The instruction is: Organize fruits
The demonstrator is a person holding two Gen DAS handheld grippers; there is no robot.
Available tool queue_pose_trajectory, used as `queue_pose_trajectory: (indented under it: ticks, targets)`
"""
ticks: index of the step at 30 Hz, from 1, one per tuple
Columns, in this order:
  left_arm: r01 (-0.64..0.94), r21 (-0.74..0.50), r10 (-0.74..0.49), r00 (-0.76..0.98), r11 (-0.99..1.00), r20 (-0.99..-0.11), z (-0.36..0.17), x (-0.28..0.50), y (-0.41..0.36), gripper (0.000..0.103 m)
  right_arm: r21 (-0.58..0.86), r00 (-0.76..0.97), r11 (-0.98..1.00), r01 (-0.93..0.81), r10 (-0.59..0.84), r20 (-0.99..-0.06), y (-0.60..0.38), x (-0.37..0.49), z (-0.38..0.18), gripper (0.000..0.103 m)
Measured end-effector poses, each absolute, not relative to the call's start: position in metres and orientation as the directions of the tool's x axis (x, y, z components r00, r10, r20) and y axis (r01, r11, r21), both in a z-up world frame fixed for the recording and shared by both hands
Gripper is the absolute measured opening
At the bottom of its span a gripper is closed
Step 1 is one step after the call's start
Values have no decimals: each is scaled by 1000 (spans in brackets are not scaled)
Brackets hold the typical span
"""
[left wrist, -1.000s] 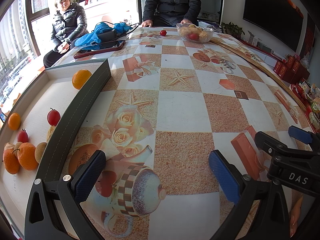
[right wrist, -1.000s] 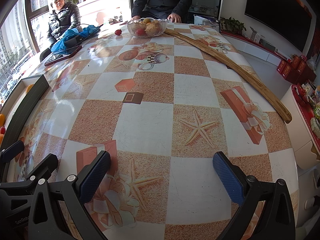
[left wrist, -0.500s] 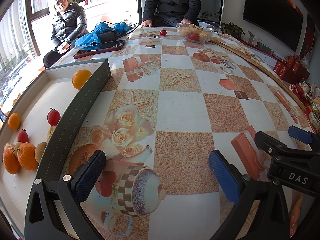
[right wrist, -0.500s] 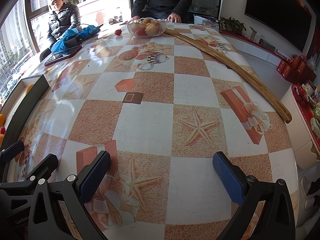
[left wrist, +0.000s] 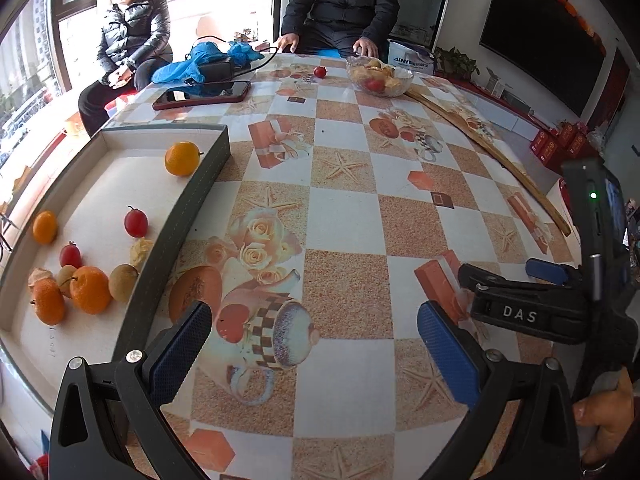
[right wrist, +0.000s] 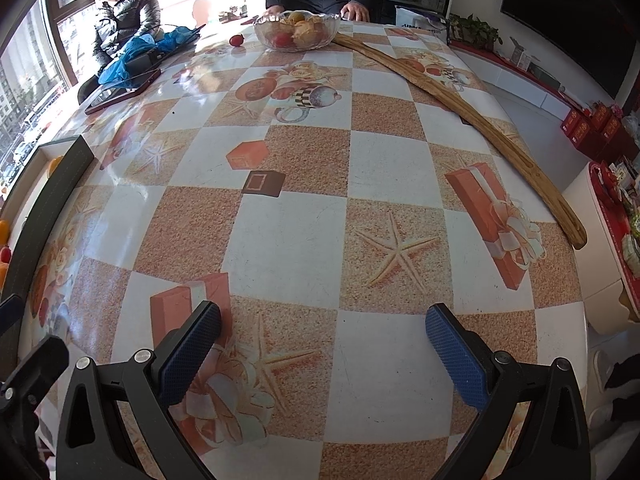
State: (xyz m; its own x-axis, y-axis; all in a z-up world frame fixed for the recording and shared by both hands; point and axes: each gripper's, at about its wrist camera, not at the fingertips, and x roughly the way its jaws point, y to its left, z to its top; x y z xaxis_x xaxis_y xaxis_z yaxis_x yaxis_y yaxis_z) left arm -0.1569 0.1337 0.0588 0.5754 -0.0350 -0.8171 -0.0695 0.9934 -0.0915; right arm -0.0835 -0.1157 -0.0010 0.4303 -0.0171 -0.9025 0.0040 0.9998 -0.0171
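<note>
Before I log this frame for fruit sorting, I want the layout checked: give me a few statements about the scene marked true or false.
1. Both claws, left and right, are open and hold nothing. True.
2. The tray holding loose fruit lies on the left side of the table. True.
3. The glass bowl is empty. False: it holds fruit, at least one piece red.
4. A small red fruit lies on the table beside the bowl, to its left. True.
5. The phone lies inside the tray. False: it lies on the table beyond the tray.
6. The long wooden stick stands upright. False: it lies flat along the table's right edge.
</note>
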Motion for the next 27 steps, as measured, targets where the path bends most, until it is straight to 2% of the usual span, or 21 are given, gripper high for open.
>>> queue_pose_trajectory:
  ticks: [2,5,13,18,27]
  targets:
    - [-75,-91,-32,574,993,-818,81,-165,147,103,-14,342,1000,-1,-13,-940,-110,-78,3,103]
    - [-127,-130,-41,541,983,-840,105,-172,179,103,40,329,996,-85,66,-942,-85,-80,26,103]
    - [-364,-82,117,493,928,-862,121,-199,265,103,163,309,954,-254,239,-921,8,-70,86,103]
    - [-467,-20,236,483,884,-843,116,-212,299,103,99,315,930,-353,218,-924,63,-71,97,103]
    - [-482,30,289,473,876,-832,99,-214,308,103,24,311,898,-440,177,-934,106,-72,83,103]
